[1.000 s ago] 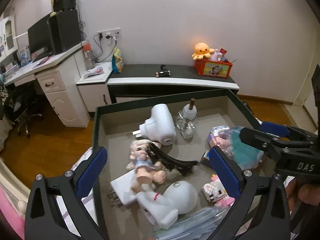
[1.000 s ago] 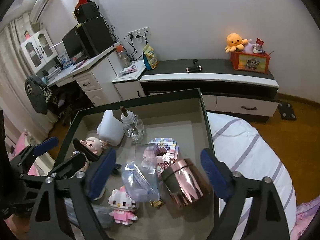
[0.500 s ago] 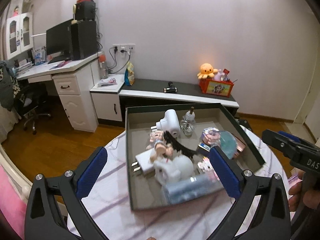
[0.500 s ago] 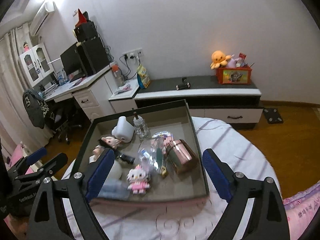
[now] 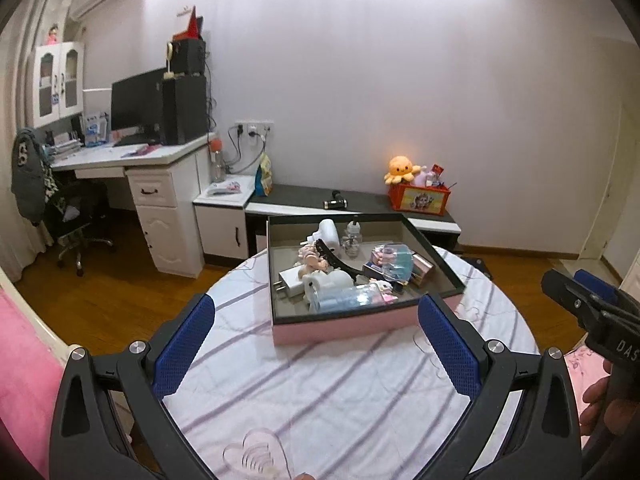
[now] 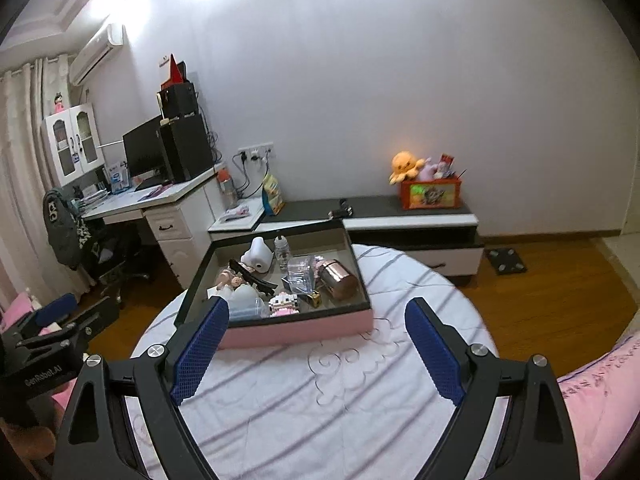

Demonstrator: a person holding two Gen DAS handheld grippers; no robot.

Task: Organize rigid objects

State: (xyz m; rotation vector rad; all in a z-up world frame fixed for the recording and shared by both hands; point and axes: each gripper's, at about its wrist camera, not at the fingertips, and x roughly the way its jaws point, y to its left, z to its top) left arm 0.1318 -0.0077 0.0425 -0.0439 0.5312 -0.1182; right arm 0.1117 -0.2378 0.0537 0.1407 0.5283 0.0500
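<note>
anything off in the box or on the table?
Yes: the pink box holds a jumbled heap. The doll, black hair clip, white plugs and clear bags lie piled on each other at odd angles, and the rose-gold cup lies on its side. Nothing has spilled onto the striped tablecloth.

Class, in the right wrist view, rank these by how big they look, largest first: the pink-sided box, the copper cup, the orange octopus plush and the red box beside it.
1. Pink-sided box
2. Red box
3. Copper cup and octopus plush: look alike; the plush sits farther off, so unranked.
</note>
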